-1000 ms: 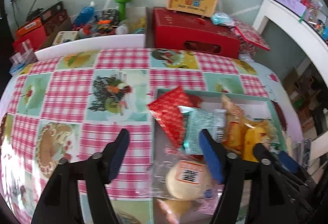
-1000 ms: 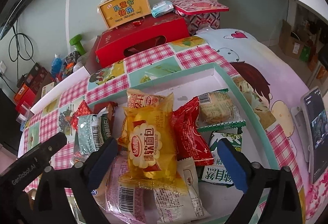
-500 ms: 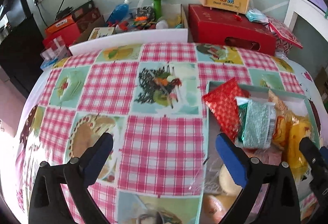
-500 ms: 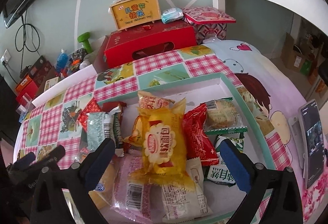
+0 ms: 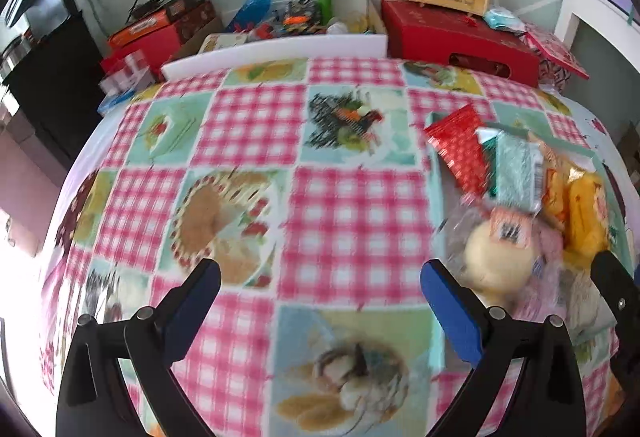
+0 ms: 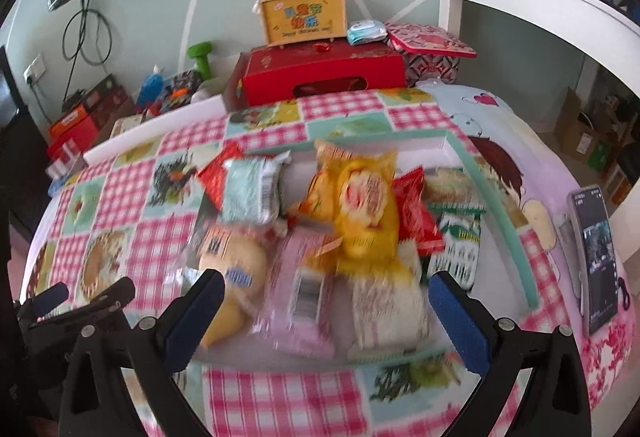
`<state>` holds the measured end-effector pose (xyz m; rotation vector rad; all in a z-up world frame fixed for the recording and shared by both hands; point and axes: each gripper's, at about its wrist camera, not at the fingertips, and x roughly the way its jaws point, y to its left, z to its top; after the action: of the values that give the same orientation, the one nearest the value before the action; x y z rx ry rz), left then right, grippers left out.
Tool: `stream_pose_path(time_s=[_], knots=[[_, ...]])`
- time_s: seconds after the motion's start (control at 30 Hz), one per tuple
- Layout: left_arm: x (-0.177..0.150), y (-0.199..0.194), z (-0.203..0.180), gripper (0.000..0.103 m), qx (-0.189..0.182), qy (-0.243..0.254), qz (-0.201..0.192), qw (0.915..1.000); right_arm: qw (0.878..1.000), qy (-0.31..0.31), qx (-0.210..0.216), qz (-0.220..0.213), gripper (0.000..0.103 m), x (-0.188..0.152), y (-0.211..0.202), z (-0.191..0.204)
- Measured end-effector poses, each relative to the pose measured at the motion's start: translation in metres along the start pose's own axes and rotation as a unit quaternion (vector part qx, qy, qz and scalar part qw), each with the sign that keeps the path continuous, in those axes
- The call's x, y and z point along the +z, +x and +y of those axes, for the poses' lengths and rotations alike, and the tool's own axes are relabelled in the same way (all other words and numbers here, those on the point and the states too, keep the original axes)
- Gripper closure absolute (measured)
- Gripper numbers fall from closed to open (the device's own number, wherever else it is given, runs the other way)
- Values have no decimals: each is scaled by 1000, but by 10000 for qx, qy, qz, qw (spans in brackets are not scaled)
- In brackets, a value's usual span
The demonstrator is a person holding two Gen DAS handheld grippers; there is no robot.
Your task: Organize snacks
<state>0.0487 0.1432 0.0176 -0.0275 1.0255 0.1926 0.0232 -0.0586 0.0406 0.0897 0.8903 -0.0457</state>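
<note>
Where snacks (image 6: 360, 213) fill tray (image 6: 496, 197), checked tablecloth (image 5: 352, 221)

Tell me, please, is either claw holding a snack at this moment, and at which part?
Nothing is held. The left claw is open over the tablecloth, and the right claw is open above the snacks in the tray.

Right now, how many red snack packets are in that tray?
2 that show. One red packet lies at the tray's far left corner, partly under the teal packet. The other red packet sits right of the yellow bread bag. Others may be buried.
</note>
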Motion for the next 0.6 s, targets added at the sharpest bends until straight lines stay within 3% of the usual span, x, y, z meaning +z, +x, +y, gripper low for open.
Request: stream_pose_path(time_s=[0.23,0.4,0.6], knots=[[-37,-3,23,3,118,-82,177,9997,9997,-147,-69,192,0,-32,-6,6],[-55,-11,32,3,322,-45,85,9994,9994,-236,-92,253,0,-48,-11,8],[-69,-20,38,3,190,-129,-46,9997,9992,-300,-59,277,0,-52,-13,10]])
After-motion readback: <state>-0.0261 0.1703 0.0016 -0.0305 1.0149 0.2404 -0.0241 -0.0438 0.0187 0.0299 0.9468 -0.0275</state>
